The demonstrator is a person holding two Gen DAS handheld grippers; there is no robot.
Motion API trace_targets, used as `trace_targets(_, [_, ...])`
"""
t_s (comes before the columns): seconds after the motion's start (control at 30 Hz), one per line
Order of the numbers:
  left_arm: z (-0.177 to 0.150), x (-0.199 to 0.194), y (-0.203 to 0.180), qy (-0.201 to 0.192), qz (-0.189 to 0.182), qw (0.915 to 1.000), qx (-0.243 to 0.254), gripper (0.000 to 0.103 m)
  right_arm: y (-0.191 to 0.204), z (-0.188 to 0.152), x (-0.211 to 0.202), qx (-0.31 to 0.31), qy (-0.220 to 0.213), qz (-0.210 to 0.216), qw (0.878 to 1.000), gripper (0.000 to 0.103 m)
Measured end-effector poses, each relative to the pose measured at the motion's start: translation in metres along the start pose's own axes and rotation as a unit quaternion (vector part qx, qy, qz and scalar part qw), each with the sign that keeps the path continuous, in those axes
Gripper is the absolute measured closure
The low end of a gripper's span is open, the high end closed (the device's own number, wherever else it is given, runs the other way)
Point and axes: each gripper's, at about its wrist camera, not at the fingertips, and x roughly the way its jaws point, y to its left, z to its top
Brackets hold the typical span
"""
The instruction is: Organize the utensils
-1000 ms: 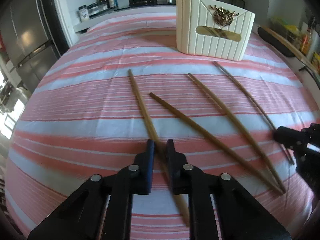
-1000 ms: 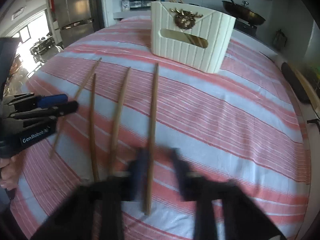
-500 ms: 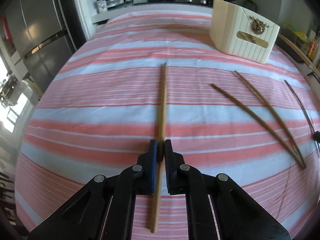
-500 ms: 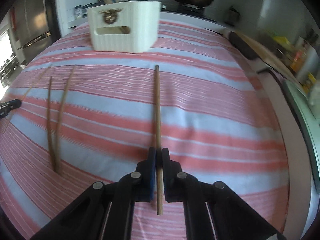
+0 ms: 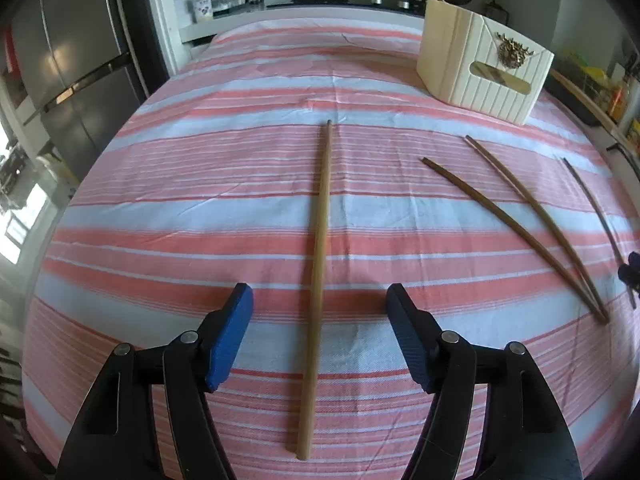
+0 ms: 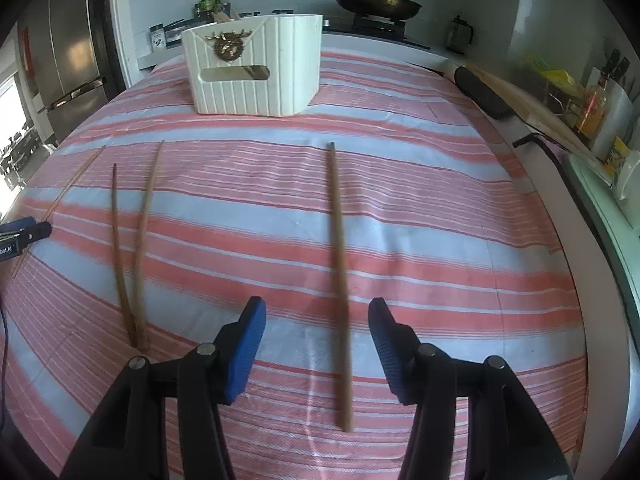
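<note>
A light wooden chopstick (image 5: 320,248) lies on the striped tablecloth between the jaws of my left gripper (image 5: 319,292), which are opening; the pads stand clear of it. In the right wrist view another chopstick (image 6: 338,248) lies between the opening jaws of my right gripper (image 6: 317,308), untouched. Two darker chopsticks (image 5: 516,240) (image 6: 136,240) lie together between the two grippers, meeting at their near tips. A thin stick (image 5: 596,216) (image 6: 76,178) lies beside them. The cream ribbed holder (image 5: 484,68) (image 6: 256,76) stands at the far end with chopsticks poking out.
The striped cloth (image 6: 440,200) covers the whole table. A dark fridge (image 5: 68,60) stands at the left, and a pan on the stove (image 6: 380,2) sits behind the table. A wooden board and bottles (image 6: 592,108) line the right-hand counter, close to the table's edge.
Each gripper, shut on one chopstick, drew it sideways away from the other sticks. Both have since opened and let their chopsticks go onto the cloth.
</note>
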Motion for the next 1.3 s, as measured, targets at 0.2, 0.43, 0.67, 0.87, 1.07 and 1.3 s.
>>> trace_targets(0.2, [0.004, -0.003, -0.001, 0.012, -0.015, 0.9997, 0.014, 0.032, 0.003, 0.005, -0.005, 0.001, -0.002, 0.01, 1.0, 0.049])
trace_targets(0.43, [0.021, -0.017, 0.001, 0.017, -0.055, 0.9969, 0.053, 0.032, 0.002, 0.02, -0.017, -0.01, -0.006, 0.038, 0.999, 0.049])
trace_targets(0.67, [0.048, -0.008, 0.006, 0.046, -0.109, 0.9892, 0.087, 0.026, -0.027, 0.038, -0.022, -0.008, 0.029, 0.06, 0.998, 0.048])
trace_targets(0.87, [0.07, 0.036, -0.004, 0.08, -0.051, 0.9878, 0.123, 0.027, -0.033, 0.065, 0.005, -0.014, 0.084, 0.093, 0.992, 0.047])
trace_targets(1.07, [0.099, 0.066, -0.003, 0.103, -0.047, 0.9872, 0.112, 0.026, -0.018, 0.095, 0.062, -0.055, 0.114, 0.053, 0.991, 0.048])
trace_targets(1.3, [0.116, 0.071, -0.005, 0.098, -0.07, 0.9865, 0.111, 0.089, -0.021, 0.126, 0.097, -0.001, 0.121, 0.058, 0.991, 0.097])
